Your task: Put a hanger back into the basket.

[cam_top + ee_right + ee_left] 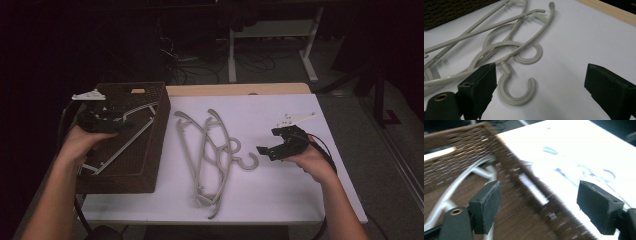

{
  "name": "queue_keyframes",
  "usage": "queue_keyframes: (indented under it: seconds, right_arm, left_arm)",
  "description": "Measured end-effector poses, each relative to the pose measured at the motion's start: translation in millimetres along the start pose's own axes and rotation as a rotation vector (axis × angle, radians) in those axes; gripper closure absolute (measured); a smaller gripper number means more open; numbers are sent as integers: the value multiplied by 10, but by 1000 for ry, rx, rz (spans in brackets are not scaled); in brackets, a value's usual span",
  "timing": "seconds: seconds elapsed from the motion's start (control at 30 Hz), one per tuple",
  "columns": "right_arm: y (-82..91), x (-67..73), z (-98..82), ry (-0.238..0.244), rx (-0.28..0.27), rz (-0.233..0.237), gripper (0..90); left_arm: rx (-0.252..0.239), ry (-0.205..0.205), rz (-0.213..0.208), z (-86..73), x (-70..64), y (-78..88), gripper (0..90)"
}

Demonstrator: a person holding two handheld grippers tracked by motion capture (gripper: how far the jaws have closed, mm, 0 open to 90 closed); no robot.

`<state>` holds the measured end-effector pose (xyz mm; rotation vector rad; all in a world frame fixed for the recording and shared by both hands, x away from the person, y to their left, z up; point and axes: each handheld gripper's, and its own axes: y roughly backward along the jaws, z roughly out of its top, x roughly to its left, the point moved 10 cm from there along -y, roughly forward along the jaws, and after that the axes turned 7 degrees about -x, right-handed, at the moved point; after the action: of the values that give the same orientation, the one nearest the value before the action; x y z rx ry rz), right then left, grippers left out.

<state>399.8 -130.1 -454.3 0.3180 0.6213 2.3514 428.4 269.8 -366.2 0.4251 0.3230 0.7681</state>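
Note:
A brown woven basket [161, 131] stands at the table's left with one pale grey hanger [126, 141] lying inside it. My left gripper [116, 121] hovers over the basket, jaws open and nothing between them. In the left gripper view the gripper [541, 207] hangs above the basket's right wall [534, 195], the hanger [461, 185] to its left. Several grey hangers [210, 155] lie tangled on the white table [280, 190]. My right gripper [266, 150] is open just right of their hooks; in the right gripper view the gripper [539, 92] has the nearest hook [517, 96] lying by its left jaw.
A wooden strip [240, 89] runs along the table's far edge. Beyond it stand the white legs of a desk [232, 55] on a dark floor with cables. Bare white tabletop lies right of the hangers.

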Motion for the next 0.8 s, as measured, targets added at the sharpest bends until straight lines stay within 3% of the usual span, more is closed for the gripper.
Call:
queue_keyframes:
  seconds: [0.1,0.33,0.5,0.67,0.8]
  right_arm:
    - [-3,33,-21,-8,2,4,107]
    - [-11,36,-58,-17,6,10,108]
    - [-13,21,-76,-25,7,11,108]
    - [-12,18,-77,-25,5,12,108]
    - [-12,15,-77,-27,2,12,108]
  left_arm:
    - [-14,-25,-54,53,-270,-119,290]
    - [22,-96,-165,71,-871,-431,637]
    - [75,-143,-189,-3,-1178,-644,858]
    - [123,-152,-201,-181,-1445,-872,900]
    - [161,-154,-188,-386,-1552,-1047,900]
